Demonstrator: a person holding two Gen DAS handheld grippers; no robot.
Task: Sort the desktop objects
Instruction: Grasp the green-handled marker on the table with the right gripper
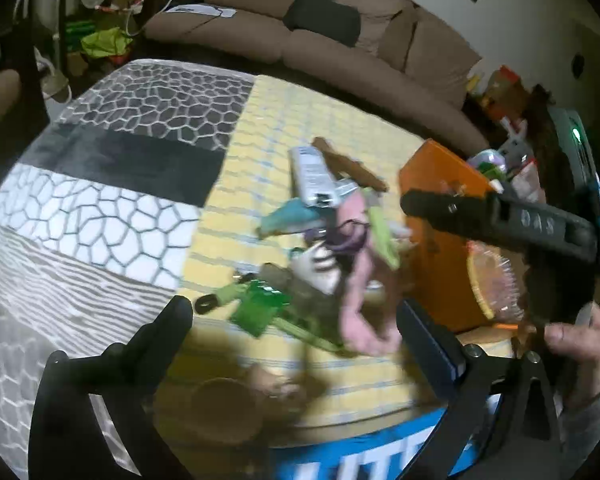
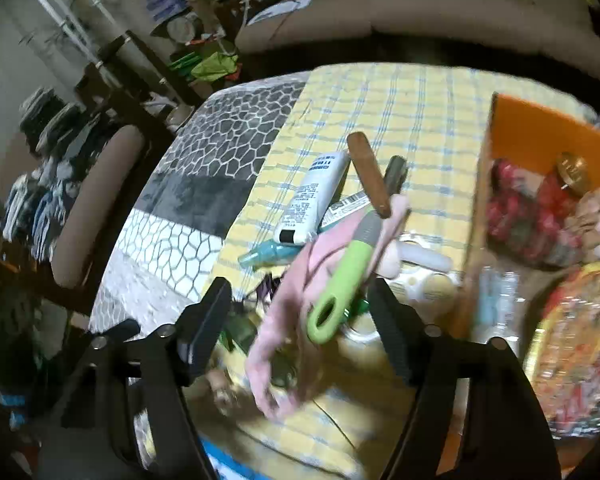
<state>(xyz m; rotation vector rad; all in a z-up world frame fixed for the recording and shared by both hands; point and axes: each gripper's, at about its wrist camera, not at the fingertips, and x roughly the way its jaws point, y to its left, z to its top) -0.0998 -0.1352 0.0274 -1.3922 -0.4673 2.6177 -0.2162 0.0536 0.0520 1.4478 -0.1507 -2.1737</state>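
A: How does the left tool (image 1: 292,316) stand?

B: Its two black fingers are spread wide with nothing between them, hovering over the heap on the yellow checked cloth (image 1: 260,128). The picture is smeared, so fine detail is lost.

A: And the right tool (image 2: 300,300)?

B: Also spread apart and gripping nothing. In its own view a green-handled brush (image 2: 340,280) lies between the fingers but below them, resting on a pink cloth (image 2: 296,300).

A: What else is in the heap?

B: A white tube (image 2: 312,196) lying flat, a brown stick (image 2: 368,172) propped across its far end, and a teal item (image 2: 268,256) poking out just beside the tube's cap. In the left view there is also a green plastic piece (image 1: 260,304) at the near edge of the pile.

A: Where do things go?

B: An orange box (image 2: 540,128) stands on the bench just right of the heap. It holds red-wrapped packets (image 2: 528,212) and a yellow patterned packet (image 2: 572,344).

A: Beyond that?

B: A grey-and-white patterned mat (image 1: 100,200) covers the left of the bench, and a brown sofa (image 1: 340,48) sits behind it.
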